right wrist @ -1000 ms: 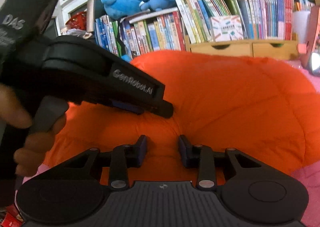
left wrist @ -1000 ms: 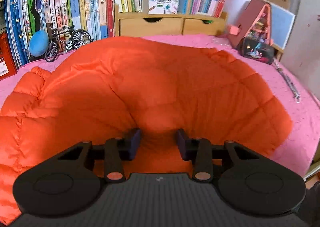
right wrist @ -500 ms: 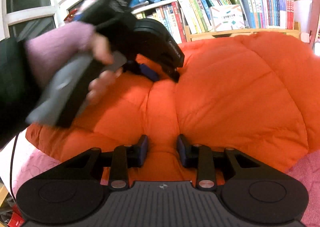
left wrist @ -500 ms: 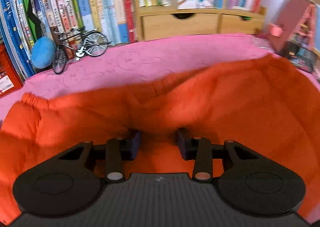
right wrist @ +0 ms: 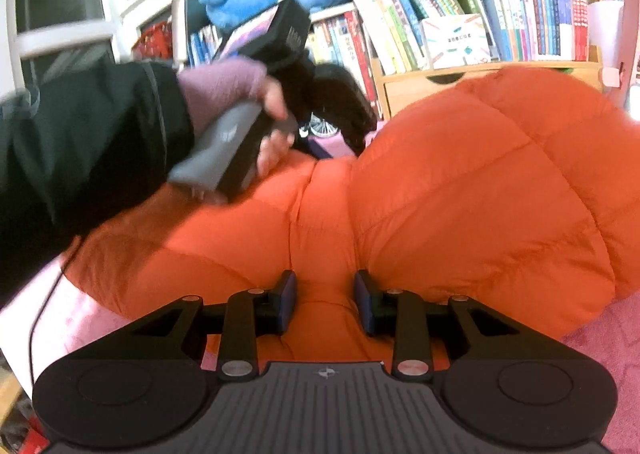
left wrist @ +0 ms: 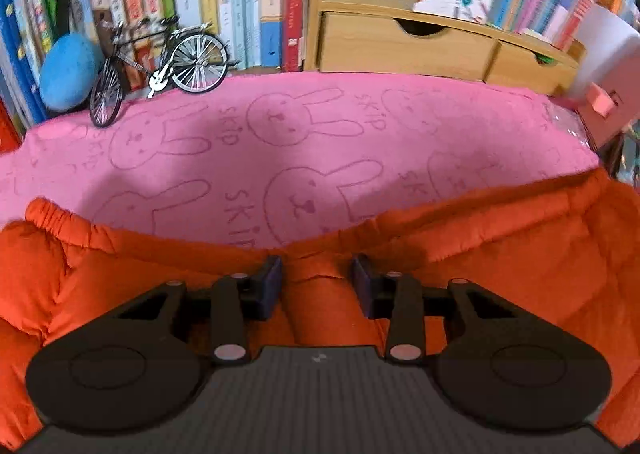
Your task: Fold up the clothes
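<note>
Since a second ago the left tongs (left wrist: 316, 282) have carried their pinch of the orange down jacket (right wrist: 460, 189) forward, baring the pink bunny blanket (left wrist: 304, 133) toward the toy bicycle (left wrist: 160, 65). Both tongs grip jacket fabric; the right tongs (right wrist: 325, 300) clamp a ridge at the near edge. A fold looks under way; next, the lifted part should be laid flat and released. The jacket's long axis seems to run sideways, parallel to the wooden drawers (left wrist: 432, 49); its pointing I cannot tell.

Puffy quilted orange jacket (right wrist: 460, 189) cloth
</note>
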Demonstrator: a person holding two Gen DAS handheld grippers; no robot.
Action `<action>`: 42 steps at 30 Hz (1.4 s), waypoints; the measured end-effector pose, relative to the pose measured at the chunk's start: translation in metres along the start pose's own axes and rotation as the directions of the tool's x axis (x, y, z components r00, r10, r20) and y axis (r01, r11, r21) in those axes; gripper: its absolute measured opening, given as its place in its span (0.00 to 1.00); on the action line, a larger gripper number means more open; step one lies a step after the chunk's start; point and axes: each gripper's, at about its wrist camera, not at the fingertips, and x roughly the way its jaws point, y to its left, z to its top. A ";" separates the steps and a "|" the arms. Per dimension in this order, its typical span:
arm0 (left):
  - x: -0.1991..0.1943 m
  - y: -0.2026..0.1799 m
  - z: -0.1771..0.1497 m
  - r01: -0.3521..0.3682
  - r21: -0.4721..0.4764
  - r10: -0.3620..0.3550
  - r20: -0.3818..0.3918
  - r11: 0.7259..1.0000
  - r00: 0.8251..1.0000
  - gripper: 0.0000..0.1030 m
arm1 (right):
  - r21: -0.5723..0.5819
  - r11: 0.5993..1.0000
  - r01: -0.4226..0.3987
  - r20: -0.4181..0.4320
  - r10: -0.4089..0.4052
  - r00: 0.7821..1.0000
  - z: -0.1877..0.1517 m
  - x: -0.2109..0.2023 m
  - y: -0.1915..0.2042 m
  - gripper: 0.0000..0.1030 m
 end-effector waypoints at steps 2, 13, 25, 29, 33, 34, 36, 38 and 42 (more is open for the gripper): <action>-0.001 0.004 -0.001 0.019 -0.009 -0.019 -0.001 1.000 1.000 0.37 | 0.038 0.999 -0.007 0.023 0.006 1.000 0.014 -0.002 -0.001 0.34; -0.004 0.004 -0.011 0.032 0.037 -0.033 0.037 0.999 0.999 0.36 | -0.009 0.995 0.097 -0.065 -0.097 0.993 0.035 0.040 0.022 0.35; -0.024 -0.003 -0.016 -0.025 0.047 0.022 0.072 0.999 0.997 0.37 | -0.014 0.994 0.111 -0.113 -0.112 0.987 0.002 -0.003 0.028 0.35; -0.084 -0.011 -0.055 0.063 0.129 -0.081 0.139 0.990 0.987 0.36 | -0.027 0.993 0.116 -0.095 -0.119 0.988 -0.001 -0.003 0.029 0.35; -0.126 -0.016 -0.105 0.138 0.177 -0.161 0.120 0.974 0.980 0.37 | -0.033 0.993 0.115 -0.082 -0.118 0.990 -0.003 -0.004 0.029 0.35; -0.129 -0.019 -0.114 0.142 0.186 -0.164 0.109 0.972 0.980 0.37 | -0.033 0.993 0.114 -0.080 -0.116 0.990 -0.004 -0.004 0.028 0.35; -0.124 -0.026 -0.123 0.104 0.228 -0.129 0.100 0.968 0.987 0.37 | -0.034 0.993 0.110 -0.076 -0.112 0.991 -0.005 -0.005 0.027 0.35; -0.111 -0.028 -0.119 0.076 0.242 -0.098 0.083 0.967 0.992 0.36 | -0.034 0.994 0.106 -0.075 -0.108 0.991 -0.005 -0.006 0.026 0.35; -0.088 -0.022 -0.094 0.064 0.203 -0.079 0.064 0.977 0.995 0.35 | -0.025 0.995 0.097 -0.075 -0.098 0.992 -0.005 -0.007 0.024 0.35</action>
